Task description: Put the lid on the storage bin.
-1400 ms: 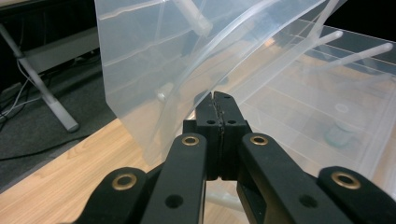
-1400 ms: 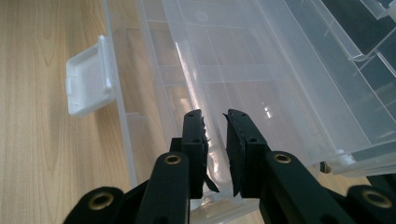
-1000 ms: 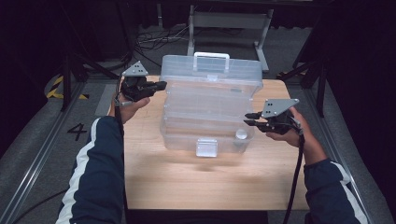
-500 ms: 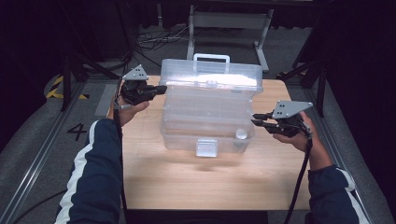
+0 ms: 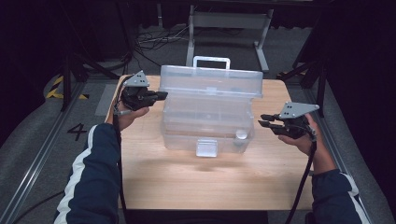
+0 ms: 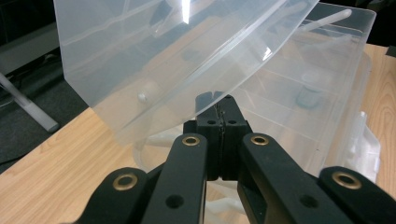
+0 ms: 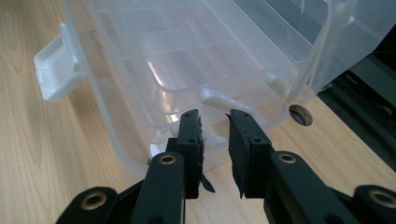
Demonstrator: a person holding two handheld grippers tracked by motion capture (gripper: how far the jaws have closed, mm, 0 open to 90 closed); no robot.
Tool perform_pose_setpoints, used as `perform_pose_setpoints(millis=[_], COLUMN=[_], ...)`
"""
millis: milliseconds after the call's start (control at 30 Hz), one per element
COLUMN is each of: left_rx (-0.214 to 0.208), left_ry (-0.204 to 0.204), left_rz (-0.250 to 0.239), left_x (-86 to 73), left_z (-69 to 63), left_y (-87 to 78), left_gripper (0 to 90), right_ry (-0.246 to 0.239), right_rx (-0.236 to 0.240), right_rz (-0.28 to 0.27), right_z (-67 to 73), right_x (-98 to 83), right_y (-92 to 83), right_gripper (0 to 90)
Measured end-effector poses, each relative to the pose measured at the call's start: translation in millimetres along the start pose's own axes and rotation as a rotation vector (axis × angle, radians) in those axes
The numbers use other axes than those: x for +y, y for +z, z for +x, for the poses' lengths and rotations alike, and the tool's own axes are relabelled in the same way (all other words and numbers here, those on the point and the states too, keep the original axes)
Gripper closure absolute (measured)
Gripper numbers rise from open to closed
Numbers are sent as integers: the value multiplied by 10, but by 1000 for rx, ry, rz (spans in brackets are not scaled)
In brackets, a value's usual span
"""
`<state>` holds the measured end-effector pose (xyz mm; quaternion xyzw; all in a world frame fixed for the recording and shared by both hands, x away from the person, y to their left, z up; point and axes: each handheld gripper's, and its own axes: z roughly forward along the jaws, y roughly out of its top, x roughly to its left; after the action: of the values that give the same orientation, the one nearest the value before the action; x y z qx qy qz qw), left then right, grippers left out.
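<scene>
1. The clear plastic box (image 5: 208, 123) stands in the middle of the frame in the high view, on the wooden surface (image 5: 196, 182), with its lid (image 5: 211, 81) raised toward the top of the frame.
2. A white handle (image 5: 212, 60) rises from the lid's top edge, and a white latch (image 5: 207, 147) hangs at the box's near wall, just below centre.
3. A small round white thing (image 5: 241, 134) lies inside the box at its lower right corner; I cannot tell what it is.
4. My left gripper (image 5: 158, 96), at centre left, has its jaws pressed together on the left edge of the lid; in the left gripper view the lid's edge (image 6: 205, 100) sits right at the closed tips.
5. My right gripper (image 5: 264, 120), at centre right, stands just beside the box's right wall. Its jaws have a gap between them and have just been opening; in the right gripper view nothing lies between them.
</scene>
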<state>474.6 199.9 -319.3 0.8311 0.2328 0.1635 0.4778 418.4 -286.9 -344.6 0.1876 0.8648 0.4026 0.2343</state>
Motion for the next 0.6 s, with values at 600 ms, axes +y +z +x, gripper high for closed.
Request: perform_pose_setpoints(millis=[600], left_rx=[-23], left_ry=[32], left_rz=[35], left_x=[-172], left_z=[-136], left_y=[-32], left_gripper=[900], right_ry=[24], right_rx=[0], right_rz=[28], right_z=[-2], right_x=[-89], right_y=[70], right_gripper=[741])
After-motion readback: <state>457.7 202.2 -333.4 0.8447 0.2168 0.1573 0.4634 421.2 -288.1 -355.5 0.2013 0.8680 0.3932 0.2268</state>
